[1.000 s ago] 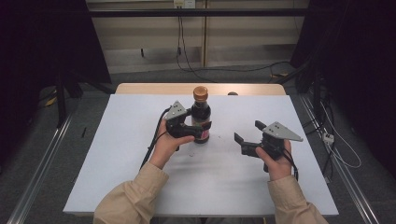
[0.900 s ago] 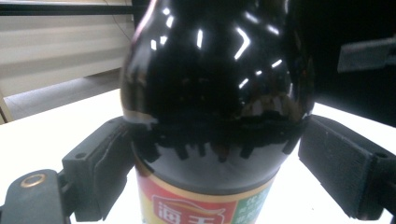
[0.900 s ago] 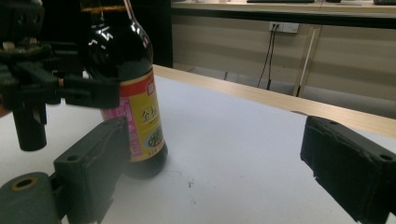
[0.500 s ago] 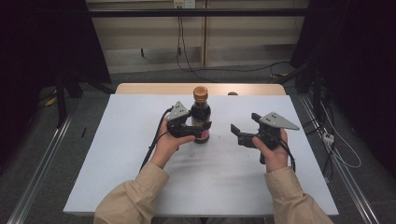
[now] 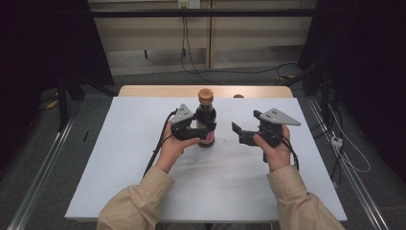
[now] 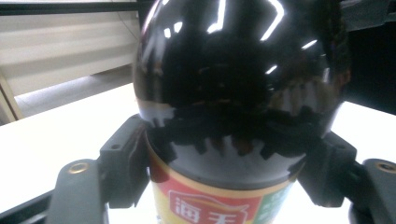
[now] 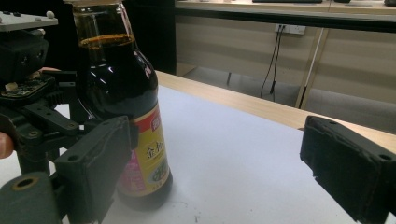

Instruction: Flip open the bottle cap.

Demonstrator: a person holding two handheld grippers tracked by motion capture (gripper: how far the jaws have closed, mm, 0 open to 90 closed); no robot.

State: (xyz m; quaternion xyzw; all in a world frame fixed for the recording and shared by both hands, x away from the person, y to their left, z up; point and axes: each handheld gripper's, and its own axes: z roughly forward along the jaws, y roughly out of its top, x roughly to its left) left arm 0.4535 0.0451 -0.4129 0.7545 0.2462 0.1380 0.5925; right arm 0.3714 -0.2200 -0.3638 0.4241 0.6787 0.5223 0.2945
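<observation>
2 grippers: mine.
Left gripper [image 5: 207, 132]: jaws clamped on sauce bottle [image 5: 206, 117]; its view shows the red label.
Right gripper [image 5: 245, 128]: jaws wide apart, empty; its view shows the liquid level.

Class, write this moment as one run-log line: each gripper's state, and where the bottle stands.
left gripper: shut on bottle | right gripper: open, beside bottle, apart | bottle: upright on table, cap on

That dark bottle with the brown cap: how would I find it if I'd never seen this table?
Look at the white table, near its far middle. The bottle stands upright there, clamped by the left gripper. Dark liquid, brown cap and red-yellow label mark it out; the right gripper is open beside it.
</observation>
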